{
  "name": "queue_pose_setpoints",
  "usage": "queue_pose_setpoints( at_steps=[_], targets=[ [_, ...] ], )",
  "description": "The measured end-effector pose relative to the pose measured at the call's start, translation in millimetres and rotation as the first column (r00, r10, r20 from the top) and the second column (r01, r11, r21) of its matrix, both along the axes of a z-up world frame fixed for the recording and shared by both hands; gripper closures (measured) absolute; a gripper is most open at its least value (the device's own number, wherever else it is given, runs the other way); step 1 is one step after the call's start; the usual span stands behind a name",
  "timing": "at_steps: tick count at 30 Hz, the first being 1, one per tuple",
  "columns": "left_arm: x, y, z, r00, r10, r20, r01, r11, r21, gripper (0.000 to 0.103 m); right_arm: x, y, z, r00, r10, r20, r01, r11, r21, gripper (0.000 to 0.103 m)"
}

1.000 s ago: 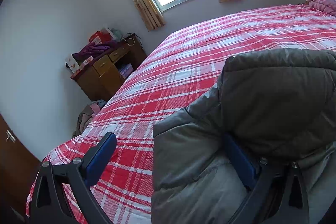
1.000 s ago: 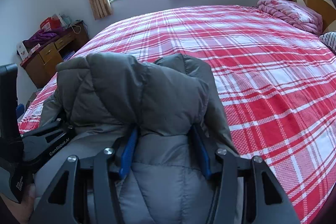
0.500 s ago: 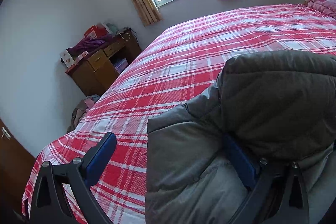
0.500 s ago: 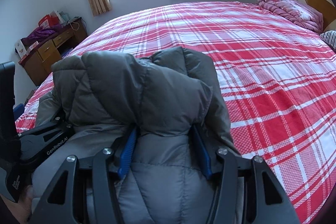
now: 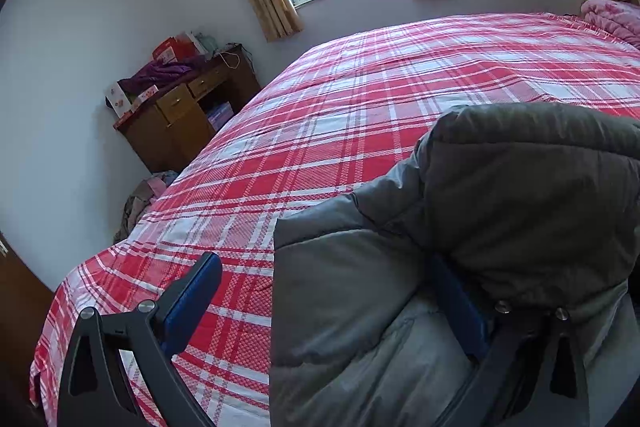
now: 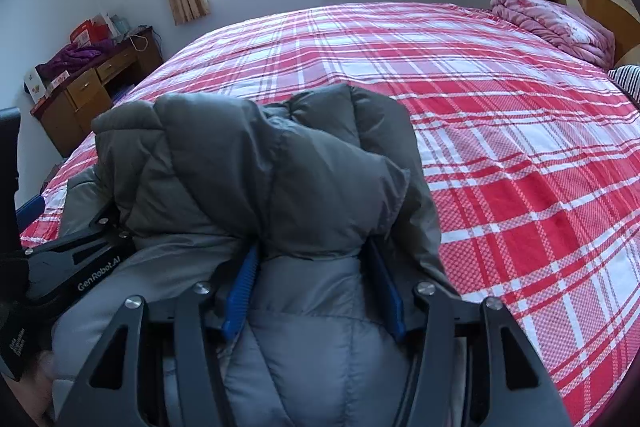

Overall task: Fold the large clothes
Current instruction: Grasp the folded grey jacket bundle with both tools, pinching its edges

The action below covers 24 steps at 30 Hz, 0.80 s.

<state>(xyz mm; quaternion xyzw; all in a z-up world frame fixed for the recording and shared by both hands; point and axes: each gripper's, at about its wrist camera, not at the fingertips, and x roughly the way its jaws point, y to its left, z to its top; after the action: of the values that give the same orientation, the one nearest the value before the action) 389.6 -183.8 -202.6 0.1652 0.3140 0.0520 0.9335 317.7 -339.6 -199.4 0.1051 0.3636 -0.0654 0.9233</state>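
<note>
A red plaid bed (image 6: pixel 500 131) carries a grey padded jacket (image 6: pixel 256 179) at its near edge, bunched into a thick fold; this looks like a mid-fold carry, and next the bundle needs laying flat. The right hand-held gripper (image 6: pixel 316 283) pinches that fold, while the left hand-held gripper (image 5: pixel 328 303) is spread wide, jacket draped over its right finger.
</note>
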Motion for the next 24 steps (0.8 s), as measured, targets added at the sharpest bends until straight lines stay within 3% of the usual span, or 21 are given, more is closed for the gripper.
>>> queue_pose_setpoints(
  at_steps=[24],
  targets=[
    [7.0, 10.3, -2.3, 0.999, -0.021, -0.039, 0.019, 0.998, -0.053, 0.001, 6.5, 7.9, -2.7, 0.999, -0.011, -0.035, 0.009, 0.998, -0.067, 0.044]
  ],
)
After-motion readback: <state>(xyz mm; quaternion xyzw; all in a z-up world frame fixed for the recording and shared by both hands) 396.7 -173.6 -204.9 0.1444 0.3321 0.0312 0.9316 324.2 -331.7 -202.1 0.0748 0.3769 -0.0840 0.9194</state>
